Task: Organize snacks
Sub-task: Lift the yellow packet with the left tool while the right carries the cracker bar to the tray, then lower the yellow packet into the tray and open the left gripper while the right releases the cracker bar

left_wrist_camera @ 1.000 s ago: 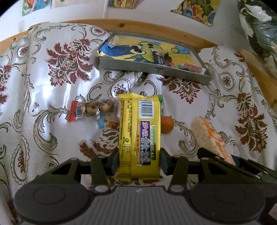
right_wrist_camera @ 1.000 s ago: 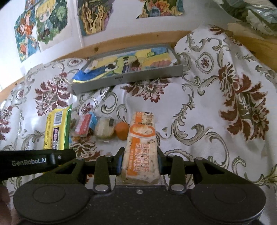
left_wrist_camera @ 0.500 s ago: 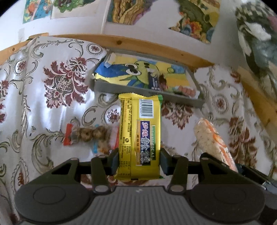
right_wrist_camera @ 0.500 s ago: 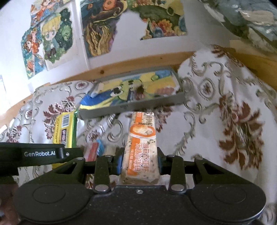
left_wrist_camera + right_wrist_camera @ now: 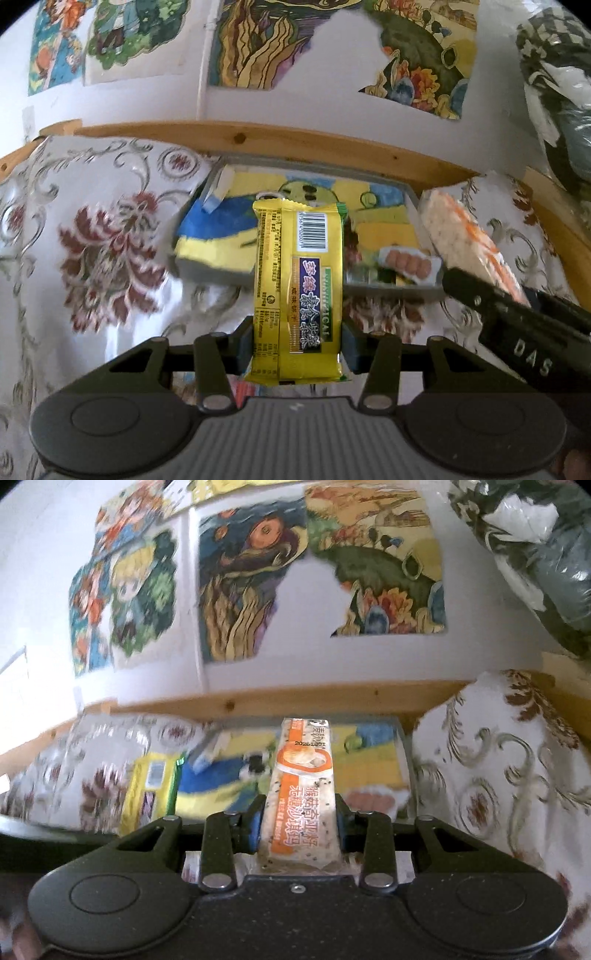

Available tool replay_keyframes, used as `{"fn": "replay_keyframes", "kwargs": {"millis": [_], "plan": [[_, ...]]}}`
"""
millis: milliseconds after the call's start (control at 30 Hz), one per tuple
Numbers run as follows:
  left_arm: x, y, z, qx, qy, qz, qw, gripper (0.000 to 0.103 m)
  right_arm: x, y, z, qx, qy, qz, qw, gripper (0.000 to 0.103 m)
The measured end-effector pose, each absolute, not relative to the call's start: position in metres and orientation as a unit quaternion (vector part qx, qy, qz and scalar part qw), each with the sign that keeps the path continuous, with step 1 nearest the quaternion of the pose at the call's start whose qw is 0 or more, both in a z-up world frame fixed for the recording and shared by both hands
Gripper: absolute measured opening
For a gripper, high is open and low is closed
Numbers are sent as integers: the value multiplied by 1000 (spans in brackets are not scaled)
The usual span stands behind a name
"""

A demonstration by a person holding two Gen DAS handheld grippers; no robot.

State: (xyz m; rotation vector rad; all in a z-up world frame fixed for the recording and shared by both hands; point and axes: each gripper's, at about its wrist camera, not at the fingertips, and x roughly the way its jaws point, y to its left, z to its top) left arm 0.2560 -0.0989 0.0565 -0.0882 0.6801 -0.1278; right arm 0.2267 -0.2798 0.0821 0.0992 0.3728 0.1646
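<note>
Torn cartoon posters (image 5: 258, 40) cover the white wall behind a wooden rail (image 5: 295, 144), and below it a floral cloth (image 5: 107, 254) drapes the tabletop. From the left wrist view, the left gripper (image 5: 298, 341) has its jaws pinching one yellow snack packet (image 5: 299, 291), barcode up, held lengthwise in front of a grey tray (image 5: 391, 290) lined with a cartoon print. One small pack of round brown pieces (image 5: 408, 263) lies inside the tray near its front wall. To the right, the right gripper's dark arm (image 5: 517, 328) crosses the view, carrying one pale orange-striped bar (image 5: 465, 236) (partly over the tray's right end).

From the right wrist view, much of it blurred, the right gripper (image 5: 300, 829) has its jaws pressed on that same orange-and-white bar (image 5: 303, 794), which points toward the tray (image 5: 369, 760). The yellow packet (image 5: 147, 794) shows at left, just beside the tray's blue-and-yellow lining. One bundled dark bag (image 5: 535, 554) hangs at upper right.
</note>
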Motion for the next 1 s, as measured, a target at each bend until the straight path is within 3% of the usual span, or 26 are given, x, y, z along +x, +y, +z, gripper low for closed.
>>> {"fn": "replay_keyframes", "kwargs": {"millis": [433,1000], "plan": [[370,-103,55,-26,323,-58,944,51,337,-292,38,52,143,65,986,37],[431,-114,-10,-16,377,-20,926,51,375,-279,-14,18,150,68,986,37]]}}
